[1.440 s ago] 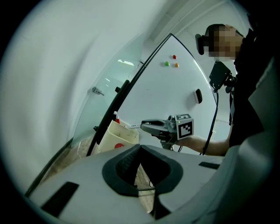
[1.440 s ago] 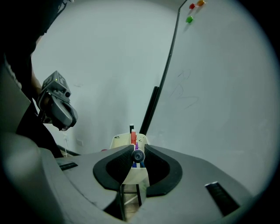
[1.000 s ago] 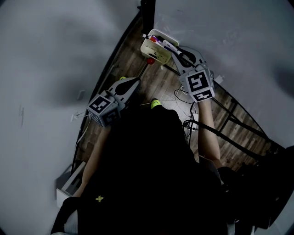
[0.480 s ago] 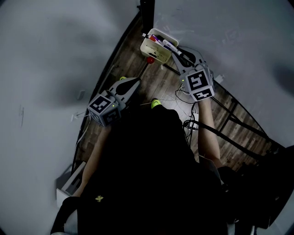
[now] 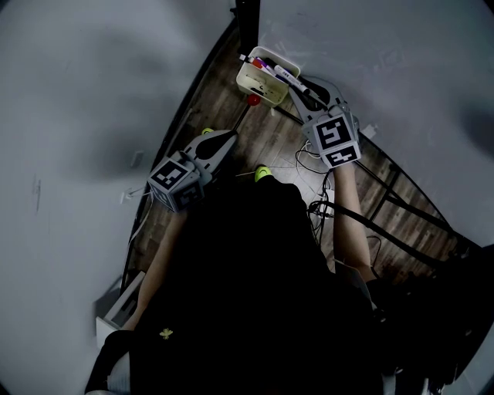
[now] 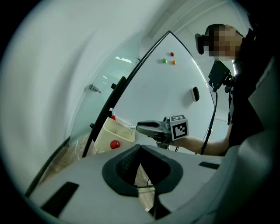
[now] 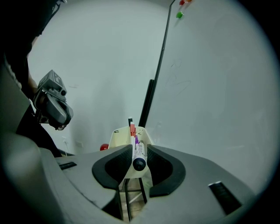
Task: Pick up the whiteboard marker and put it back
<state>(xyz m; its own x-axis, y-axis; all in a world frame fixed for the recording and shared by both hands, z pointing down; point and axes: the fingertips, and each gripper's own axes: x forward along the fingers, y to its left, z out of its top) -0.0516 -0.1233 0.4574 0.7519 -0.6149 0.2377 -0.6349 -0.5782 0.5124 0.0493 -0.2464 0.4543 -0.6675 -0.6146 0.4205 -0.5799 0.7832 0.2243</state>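
A white whiteboard marker with a dark end cap lies between the jaws of my right gripper. Its front end reaches over the cream pen tray, which holds other markers. The right gripper is shut on the marker, and its jaws have just been opening a little with the marker still between them. My left gripper hovers lower left of the tray, apart from it, shut with nothing in it. In the left gripper view its tips meet below the tray and the right gripper.
A red ball sits on the tray's front. The whiteboard rises right of the tray, with a black frame post behind. A green ball and loose cables lie on the wooden floor.
The right gripper and marker have edged slightly toward the tray. The left gripper has stayed where it was.
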